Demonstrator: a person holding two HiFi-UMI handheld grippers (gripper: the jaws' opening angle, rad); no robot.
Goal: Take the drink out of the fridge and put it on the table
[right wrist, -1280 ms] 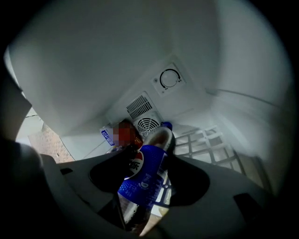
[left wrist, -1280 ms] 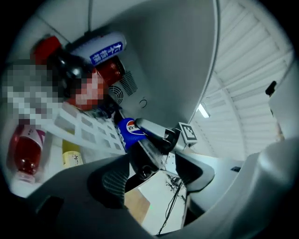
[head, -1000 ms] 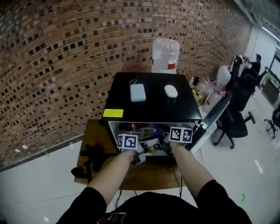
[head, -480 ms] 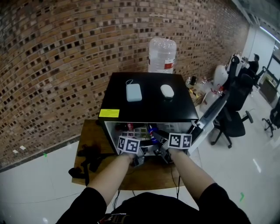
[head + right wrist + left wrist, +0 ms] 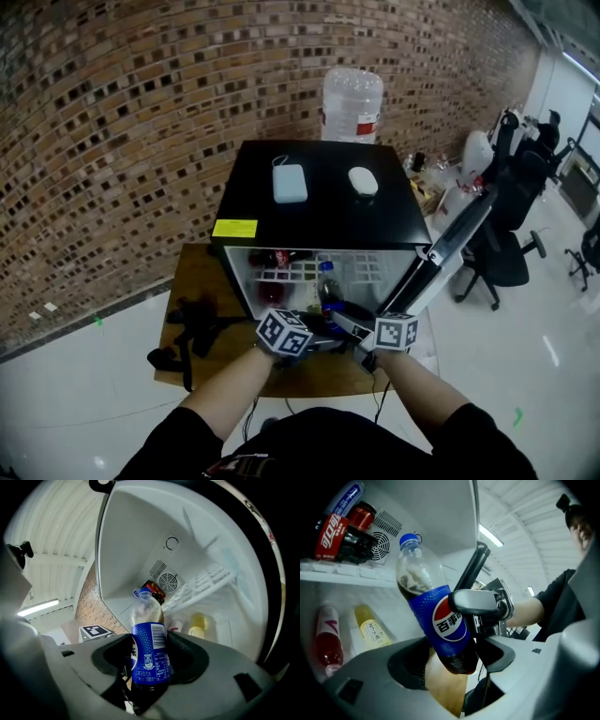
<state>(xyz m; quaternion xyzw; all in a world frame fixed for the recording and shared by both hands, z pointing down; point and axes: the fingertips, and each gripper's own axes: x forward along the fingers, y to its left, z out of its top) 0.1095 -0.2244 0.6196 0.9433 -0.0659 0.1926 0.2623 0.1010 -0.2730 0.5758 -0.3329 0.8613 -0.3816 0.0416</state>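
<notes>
Drink: the blue-labelled cola bottle (image 5: 150,651) hangs tilted at the mouth of the open fridge (image 5: 319,216), with its cap pointing toward the shelves.
Right gripper (image 5: 151,660): your jaws pinch the bottle's label from both sides.
Left gripper (image 5: 452,660): your jaws are closing around the bottle's base, with a gap on one side and the pads not pressing.
Fridge interior: red-labelled drinks (image 5: 342,531) lie on the upper shelf, with a yellow bottle (image 5: 370,630) and a red bottle (image 5: 326,641) below.
Door (image 5: 450,253): swung open to your right.
Table (image 5: 202,281): wooden, under the fridge.
</notes>
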